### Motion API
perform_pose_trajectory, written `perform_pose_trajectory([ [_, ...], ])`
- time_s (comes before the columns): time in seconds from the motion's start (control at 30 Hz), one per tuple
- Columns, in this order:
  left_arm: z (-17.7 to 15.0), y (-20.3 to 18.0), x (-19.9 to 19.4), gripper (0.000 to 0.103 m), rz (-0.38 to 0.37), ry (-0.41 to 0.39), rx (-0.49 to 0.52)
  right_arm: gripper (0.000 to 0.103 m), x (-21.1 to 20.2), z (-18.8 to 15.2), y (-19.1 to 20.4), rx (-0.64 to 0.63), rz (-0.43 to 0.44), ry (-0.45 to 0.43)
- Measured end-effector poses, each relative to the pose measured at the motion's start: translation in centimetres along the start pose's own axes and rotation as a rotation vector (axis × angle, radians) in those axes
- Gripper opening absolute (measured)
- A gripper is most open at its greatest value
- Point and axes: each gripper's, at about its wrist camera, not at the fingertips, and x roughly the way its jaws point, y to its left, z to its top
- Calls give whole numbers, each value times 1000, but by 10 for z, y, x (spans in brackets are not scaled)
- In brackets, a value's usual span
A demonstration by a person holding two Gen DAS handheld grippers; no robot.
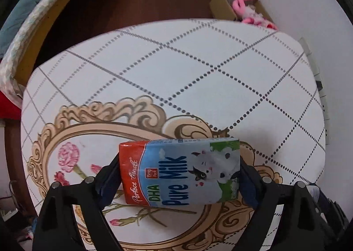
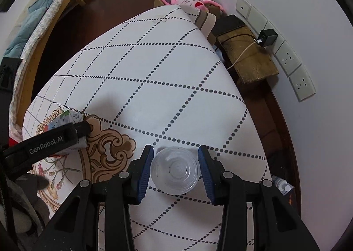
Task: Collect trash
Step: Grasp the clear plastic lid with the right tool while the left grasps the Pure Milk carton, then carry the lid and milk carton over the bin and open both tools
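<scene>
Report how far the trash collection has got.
Nothing looks binned yet; no bin is in view. In hand: the left gripper clamps the milk carton over the table; the right gripper brackets the clear plastic cup, grip unclear. Left: carrying both to a bin.

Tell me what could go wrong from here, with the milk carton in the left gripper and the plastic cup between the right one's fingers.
1. The left gripper pinches the milk carton only at its two short ends; if leftover milk is inside, squeezing could push it out onto the tablecloth.
2. The right gripper straddles the clear plastic cup, and contact is unclear. The thin wall may buckle or slip when clamped.
</scene>
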Motion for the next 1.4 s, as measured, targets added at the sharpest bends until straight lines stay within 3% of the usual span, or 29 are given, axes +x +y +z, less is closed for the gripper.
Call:
perform_pose_trajectory([
  [0.3,-72,40,-81,90,28,-217,6,44,-13,-23,10,-46,47,-19],
  [0.6,-148,114,-166,90,64,-370,-60,44,-73,-82,62,-183,141,-97],
  [0.83,-218,185,-213,90,100,-409,-144,44,-131,-140,123,-310,229,-160],
  [1.03,-267,263,-238,90,144,-424,-250,43,-160,-194,191,-417,327,-148],
  [1.23,-302,350,-240,90,189,-409,-352,44,-163,-247,284,-552,401,-97],
  [1.4,-324,420,-218,90,212,-358,-440,44,-146,-283,366,-665,406,-41],
])
